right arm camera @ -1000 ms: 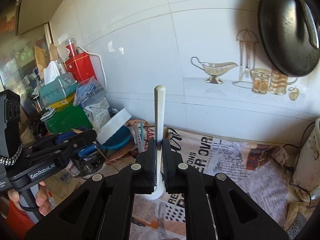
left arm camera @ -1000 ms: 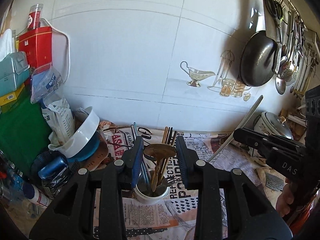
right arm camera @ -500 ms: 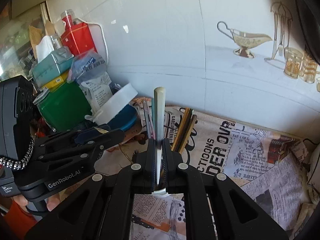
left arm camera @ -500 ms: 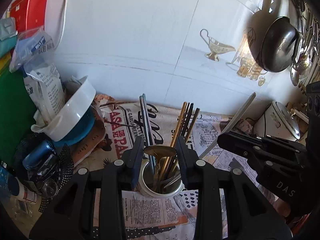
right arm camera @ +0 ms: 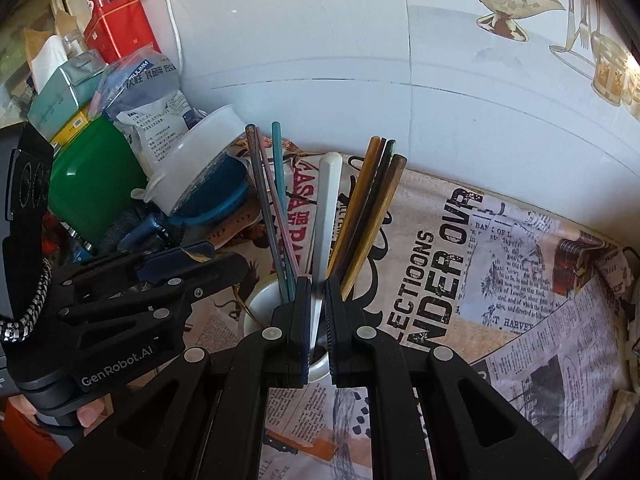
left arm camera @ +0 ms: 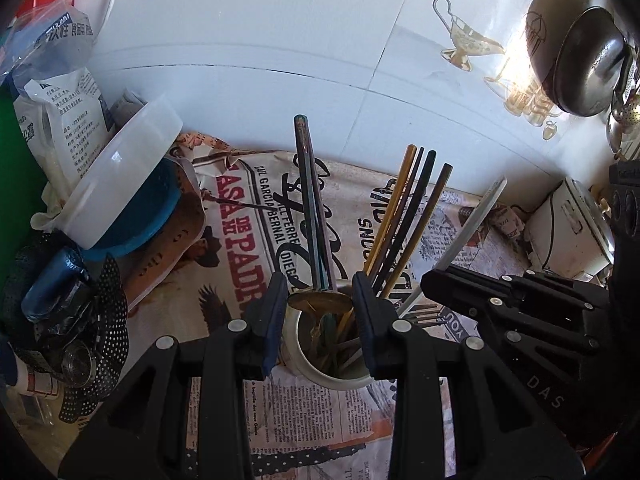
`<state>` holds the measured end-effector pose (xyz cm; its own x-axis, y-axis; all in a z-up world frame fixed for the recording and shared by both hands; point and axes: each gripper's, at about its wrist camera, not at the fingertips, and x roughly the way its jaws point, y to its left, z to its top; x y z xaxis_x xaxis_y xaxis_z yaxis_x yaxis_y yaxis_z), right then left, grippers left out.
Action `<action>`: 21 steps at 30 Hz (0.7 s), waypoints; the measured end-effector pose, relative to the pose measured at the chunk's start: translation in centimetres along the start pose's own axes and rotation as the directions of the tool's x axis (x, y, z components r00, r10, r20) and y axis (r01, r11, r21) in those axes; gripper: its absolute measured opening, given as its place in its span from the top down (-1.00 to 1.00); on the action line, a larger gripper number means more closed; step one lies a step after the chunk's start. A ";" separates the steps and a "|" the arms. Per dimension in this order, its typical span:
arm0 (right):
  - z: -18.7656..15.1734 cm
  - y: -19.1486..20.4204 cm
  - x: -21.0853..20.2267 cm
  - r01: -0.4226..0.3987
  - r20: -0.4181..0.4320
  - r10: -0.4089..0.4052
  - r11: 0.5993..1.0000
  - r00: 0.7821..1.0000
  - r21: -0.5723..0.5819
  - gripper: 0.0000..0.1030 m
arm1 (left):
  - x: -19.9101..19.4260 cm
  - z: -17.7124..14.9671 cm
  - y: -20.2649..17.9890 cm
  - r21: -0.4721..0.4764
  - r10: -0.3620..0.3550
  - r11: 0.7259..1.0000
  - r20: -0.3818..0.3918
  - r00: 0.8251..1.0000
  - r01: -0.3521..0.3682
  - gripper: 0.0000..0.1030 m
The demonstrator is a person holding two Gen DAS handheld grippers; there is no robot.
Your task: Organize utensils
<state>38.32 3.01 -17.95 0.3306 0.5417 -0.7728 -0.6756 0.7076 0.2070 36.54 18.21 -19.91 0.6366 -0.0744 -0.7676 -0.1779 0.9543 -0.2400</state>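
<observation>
A white utensil cup [left arm camera: 304, 364] stands on newspaper and holds several chopsticks [left arm camera: 404, 220] and thin rods [left arm camera: 312, 208]. My left gripper [left arm camera: 320, 300] is shut on a brass spoon [left arm camera: 320, 302], held over the cup's mouth. My right gripper [right arm camera: 318, 300] is shut on a white-handled fork [right arm camera: 328, 208]; its tines [left arm camera: 424, 316] show beside the cup rim in the left wrist view. The cup [right arm camera: 260, 300] sits just below and left of the right gripper.
A white bowl [left arm camera: 120, 176] stacked in a blue one, bags and a green box [right arm camera: 92, 184] crowd the left. A black pan [left arm camera: 588, 60] hangs at the right wall, a white appliance [left arm camera: 568, 228] below. Newspaper [right arm camera: 500, 280] covers the counter.
Both grippers have come down and closer to the cup. The spoon and the fork are now right over the cup's mouth.
</observation>
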 end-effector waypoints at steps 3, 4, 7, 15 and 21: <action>0.1 0.0 0.4 0.005 -0.009 -0.005 1.000 1.000 -0.003 0.86 | 0.3 0.2 0.1 -0.003 0.009 1.000 -0.005 1.000 -0.009 0.37; 0.1 -0.1 0.4 0.009 -0.009 -0.009 1.000 1.000 -0.002 0.86 | 0.3 0.2 0.1 -0.001 0.015 1.000 -0.007 1.000 -0.015 0.37; 0.0 -0.3 0.4 0.004 -0.023 -0.004 1.000 1.000 0.004 0.85 | 0.1 0.2 -0.1 0.013 0.039 0.999 -0.003 0.999 -0.039 0.37; -1.0 -1.0 -2.6 -0.008 0.003 0.008 1.000 1.000 -0.018 0.70 | -2.7 0.0 -1.8 0.026 0.077 0.997 0.040 0.996 -0.078 0.37; -1.8 -2.3 -8.7 -0.009 0.117 0.016 0.998 0.993 -0.060 0.69 | -8.2 -1.0 -5.2 -0.010 0.098 0.995 0.163 0.982 -0.098 0.32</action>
<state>35.84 -4.16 -12.78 0.3947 0.6026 -0.6936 -0.7168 0.6742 0.1778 31.55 13.56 -12.96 0.7295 0.0679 -0.6806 -0.2471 0.9541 -0.1695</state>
